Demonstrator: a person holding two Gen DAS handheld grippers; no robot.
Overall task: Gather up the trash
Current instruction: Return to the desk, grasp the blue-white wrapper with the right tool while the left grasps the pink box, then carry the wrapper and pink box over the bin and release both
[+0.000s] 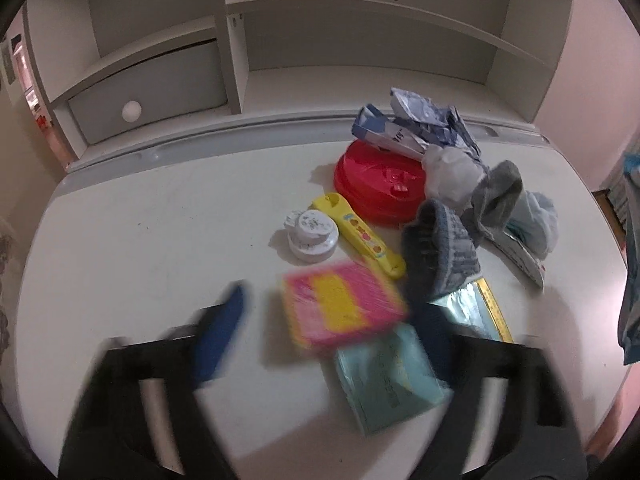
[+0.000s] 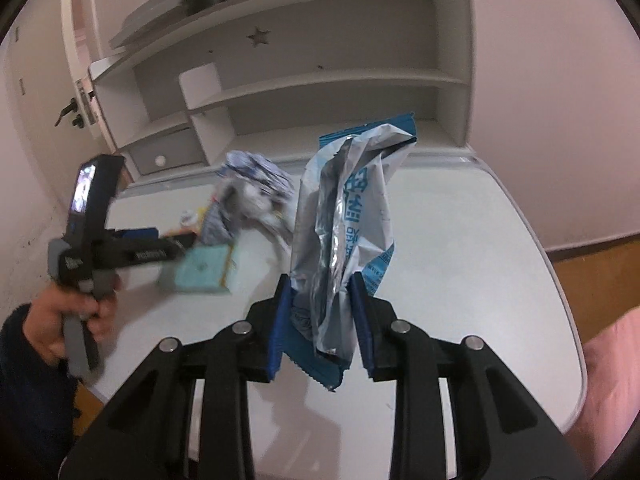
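Wrapper (image 2: 344,216) in blue and silver foil stood pinched upright in my right gripper (image 2: 322,312), above the white table (image 2: 460,240). My left gripper (image 1: 332,320) (blurred) was spread wide over a pink-and-yellow packet (image 1: 344,312) among the litter.

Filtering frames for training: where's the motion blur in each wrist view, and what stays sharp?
Left wrist view: the left gripper and pink-and-yellow packet are smeared; the red lid and shelves stay sharp. Right wrist view: the right gripper and its blue-and-silver wrapper are crisp; the pile behind and the teal packet are blurred.
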